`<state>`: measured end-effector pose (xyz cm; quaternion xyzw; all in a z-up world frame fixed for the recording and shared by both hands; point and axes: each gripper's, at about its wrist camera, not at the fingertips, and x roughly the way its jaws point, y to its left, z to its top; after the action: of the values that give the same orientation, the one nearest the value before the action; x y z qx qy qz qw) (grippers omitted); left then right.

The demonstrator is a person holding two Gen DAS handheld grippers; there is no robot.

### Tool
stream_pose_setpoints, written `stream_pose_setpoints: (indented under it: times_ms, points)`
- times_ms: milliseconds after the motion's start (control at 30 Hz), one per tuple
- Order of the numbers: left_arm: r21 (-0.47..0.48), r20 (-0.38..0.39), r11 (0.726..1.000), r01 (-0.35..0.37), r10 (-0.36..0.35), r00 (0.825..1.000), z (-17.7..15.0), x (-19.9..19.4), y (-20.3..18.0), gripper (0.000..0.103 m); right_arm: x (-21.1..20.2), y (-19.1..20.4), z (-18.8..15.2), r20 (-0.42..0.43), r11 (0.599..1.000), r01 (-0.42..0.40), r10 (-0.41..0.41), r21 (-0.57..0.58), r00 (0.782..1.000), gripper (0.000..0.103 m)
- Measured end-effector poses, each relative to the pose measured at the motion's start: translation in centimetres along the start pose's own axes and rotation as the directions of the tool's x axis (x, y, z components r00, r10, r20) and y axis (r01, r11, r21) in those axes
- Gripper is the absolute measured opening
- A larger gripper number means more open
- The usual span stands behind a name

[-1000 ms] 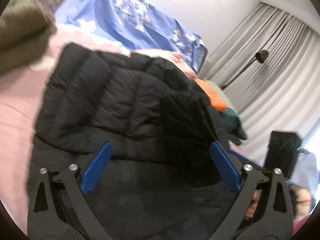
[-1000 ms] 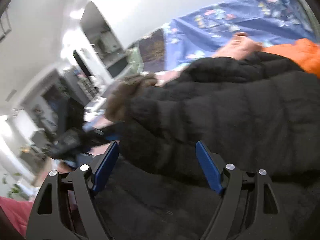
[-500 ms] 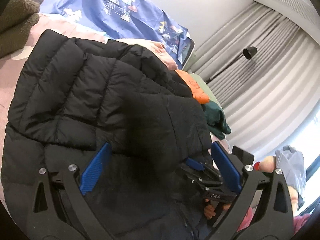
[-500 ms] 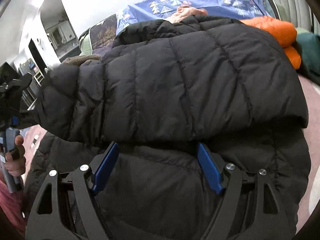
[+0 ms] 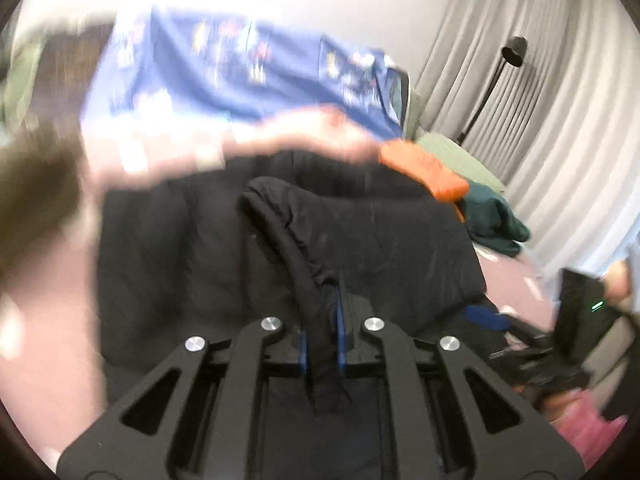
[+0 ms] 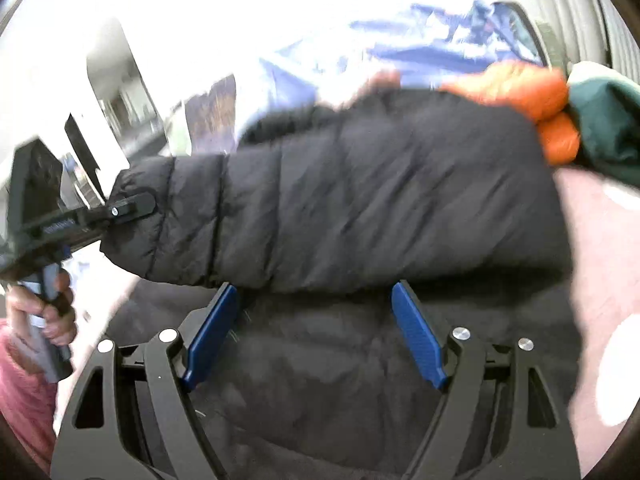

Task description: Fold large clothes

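Observation:
A black puffer jacket [image 5: 380, 232] lies on a pink bed [image 5: 48, 304]. My left gripper [image 5: 322, 320] is shut on the cuffed edge of the jacket's sleeve, which runs up between the blue pads. In the right wrist view the jacket [image 6: 360, 200] has a sleeve folded across its body, and the left gripper [image 6: 132, 206] holds the sleeve's end at the left. My right gripper [image 6: 316, 296] is open and empty, just above the jacket's lower part.
An orange puffer garment [image 5: 424, 168] and a dark green garment [image 5: 496, 224] lie at the jacket's far right. A blue patterned blanket [image 5: 240, 76] covers the headboard. Grey curtains [image 5: 560, 120] and a black floor lamp [image 5: 514, 50] stand to the right. A brown knit item [image 5: 32, 196] lies at left.
My left gripper has closed on the sleeve's cuff; it was open half a second ago. The right gripper stays open over the jacket. Both views are motion-blurred now.

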<state>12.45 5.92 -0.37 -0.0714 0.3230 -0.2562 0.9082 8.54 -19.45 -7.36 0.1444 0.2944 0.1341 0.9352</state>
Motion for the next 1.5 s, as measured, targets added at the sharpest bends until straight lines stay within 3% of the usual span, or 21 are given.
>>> stream_pose_setpoints:
  times_ms: [133,200,267,333,367,433,500,567,600,667,733,800,833,867,933,1000,1033,1100,1267,1333,1500]
  points:
    - [0.085,0.035,0.985,-0.151,0.149,0.988,3.1,-1.4,2.0,0.010,-1.8,-1.0,3.3,0.093,0.991,0.124,-0.120,-0.041,0.988,0.080]
    - [0.123,-0.002,0.950,-0.288,0.290,0.957,2.8,0.3,4.4,0.012,-0.1,-1.9,3.9,0.062,0.968,0.241,-0.237,-0.070,0.970,0.080]
    - [0.139,-0.086,0.913,-0.384,0.397,0.914,1.1,3.4,7.1,0.013,2.1,-2.8,3.7,0.001,0.955,0.289,-0.290,-0.067,0.957,0.080]
    - [0.139,-0.152,0.903,-0.406,0.424,0.893,-0.6,5.8,8.8,0.014,4.9,-4.0,2.9,-0.085,0.938,0.339,-0.344,-0.066,0.935,0.077]
    - [0.125,-0.177,0.904,-0.408,0.425,0.888,-1.6,7.0,9.7,0.021,5.7,-4.5,2.3,-0.118,0.930,0.361,-0.367,-0.063,0.923,0.075]
    - [0.093,-0.172,0.912,-0.399,0.409,0.896,-2.7,8.0,9.8,0.032,6.6,-5.8,1.1,-0.171,0.925,0.379,-0.377,-0.025,0.910,0.075]
    - [0.108,-0.152,0.907,-0.408,0.420,0.895,-2.9,8.3,9.4,0.037,6.3,-6.3,1.0,-0.181,0.926,0.378,-0.372,-0.001,0.910,0.075]
    - [0.156,-0.138,0.881,-0.446,0.467,0.874,-2.6,8.2,8.8,0.057,5.0,-6.1,1.6,-0.171,0.918,0.396,-0.390,0.002,0.905,0.075]
    - [0.181,-0.114,0.860,-0.477,0.500,0.859,-2.2,7.8,8.3,0.060,4.4,-5.8,1.9,-0.152,0.918,0.396,-0.391,0.002,0.908,0.075]
    - [0.184,-0.055,0.843,-0.506,0.523,0.850,-1.5,5.9,7.4,0.066,2.6,-4.5,2.8,-0.081,0.929,0.371,-0.370,-0.006,0.926,0.075]
    - [0.140,-0.006,0.848,-0.511,0.517,0.856,-0.6,4.5,6.1,0.068,1.8,-2.9,4.0,-0.017,0.937,0.349,-0.349,-0.035,0.937,0.075]
    - [0.079,0.050,0.872,-0.484,0.481,0.875,0.1,2.9,4.5,0.068,2.0,-1.9,4.7,0.009,0.943,0.327,-0.327,-0.063,0.945,0.073]
    - [0.067,0.071,0.891,-0.449,0.444,0.893,0.2,2.4,3.6,0.068,2.4,-1.4,4.8,0.019,0.947,0.310,-0.310,-0.082,0.951,0.068]
    - [0.069,0.082,0.921,-0.383,0.377,0.922,0.2,2.4,2.3,0.068,3.0,-1.1,4.8,0.018,0.951,0.295,-0.295,-0.095,0.955,0.064]
    - [0.091,0.031,0.950,-0.297,0.296,0.955,-0.3,4.3,0.8,0.068,5.1,-1.3,4.2,-0.026,0.951,0.289,-0.293,-0.105,0.956,0.062]
    - [0.144,-0.053,0.943,-0.301,0.311,0.949,-1.4,7.6,0.2,0.069,7.5,-2.4,2.7,-0.070,0.923,0.364,-0.374,-0.123,0.925,0.062]
    - [0.183,-0.110,0.927,-0.328,0.351,0.930,-2.7,10.2,0.4,0.071,9.1,-3.6,1.3,-0.096,0.904,0.406,-0.419,-0.130,0.903,0.062]
    - [0.181,-0.164,0.931,-0.317,0.347,0.924,-4.4,13.1,1.4,0.076,10.1,-5.3,0.7,-0.166,0.920,0.385,-0.392,-0.073,0.905,0.064]
    - [0.163,-0.178,0.929,-0.333,0.359,0.916,-4.3,13.8,1.7,0.077,9.6,-4.4,0.6,-0.137,0.897,0.427,-0.439,-0.111,0.888,0.068]
    - [0.159,-0.172,0.929,-0.336,0.361,0.917,-4.0,13.6,1.5,0.077,9.1,-4.5,0.7,-0.129,0.906,0.413,-0.423,-0.097,0.897,0.068]
    - [0.174,-0.124,0.914,-0.366,0.389,0.913,-4.4,8.1,0.7,0.078,3.6,-4.4,0.8,-0.095,0.922,0.376,-0.384,-0.087,0.919,0.068]
